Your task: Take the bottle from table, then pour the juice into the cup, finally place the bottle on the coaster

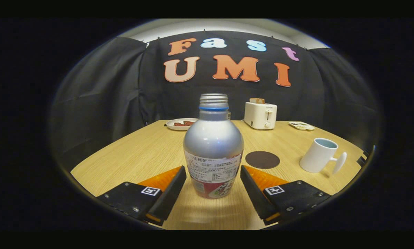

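A silver bottle (213, 148) with an uncapped threaded neck and a paper label stands upright on the wooden table (137, 155). It sits between my two fingers, and a narrow gap shows on each side of it. My gripper (213, 173) is open around it. A round dark coaster (262, 159) lies flat just beyond the right finger. Further right of the coaster stands a white cup (319, 155), its handle pointing right.
At the back of the table stand a white toaster (260, 115) with toast in it, a plate (181, 123) of food to its left and a small dish (301, 126) to its right. Black cloth walls close the booth behind.
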`<state>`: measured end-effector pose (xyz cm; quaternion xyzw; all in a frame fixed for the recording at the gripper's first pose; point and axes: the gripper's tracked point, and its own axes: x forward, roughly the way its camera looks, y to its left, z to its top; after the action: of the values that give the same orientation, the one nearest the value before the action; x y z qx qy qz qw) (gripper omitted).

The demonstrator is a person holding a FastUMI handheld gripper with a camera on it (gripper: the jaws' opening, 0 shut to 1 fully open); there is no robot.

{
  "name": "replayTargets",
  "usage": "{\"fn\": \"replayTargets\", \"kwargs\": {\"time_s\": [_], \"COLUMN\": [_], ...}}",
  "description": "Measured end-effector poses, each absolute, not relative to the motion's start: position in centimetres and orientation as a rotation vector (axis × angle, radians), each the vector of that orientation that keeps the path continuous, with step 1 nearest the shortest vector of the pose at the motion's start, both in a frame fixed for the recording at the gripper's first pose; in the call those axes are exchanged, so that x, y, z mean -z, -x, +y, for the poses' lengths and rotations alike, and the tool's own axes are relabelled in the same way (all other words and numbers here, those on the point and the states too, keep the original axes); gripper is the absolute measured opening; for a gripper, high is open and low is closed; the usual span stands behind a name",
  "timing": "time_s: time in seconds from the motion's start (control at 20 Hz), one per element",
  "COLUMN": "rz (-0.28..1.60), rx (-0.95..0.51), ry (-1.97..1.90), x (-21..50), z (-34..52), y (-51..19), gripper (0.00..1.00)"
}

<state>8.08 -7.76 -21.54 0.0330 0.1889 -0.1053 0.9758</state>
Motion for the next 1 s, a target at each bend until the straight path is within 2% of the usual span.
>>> {"fn": "replayTargets", "kwargs": {"time_s": [0.1, 0.25, 1.0], "rz": [0.377, 0.373, 0.302], "rx": [0.196, 0.186, 0.126], "ry": [-0.068, -0.073, -0.416], "x": [21.6, 21.6, 16.4], "z": [-7.4, -7.7, -9.0], "y": [-8.3, -8.5, -10.1], "gripper": [0.90, 0.78, 0.76]}}
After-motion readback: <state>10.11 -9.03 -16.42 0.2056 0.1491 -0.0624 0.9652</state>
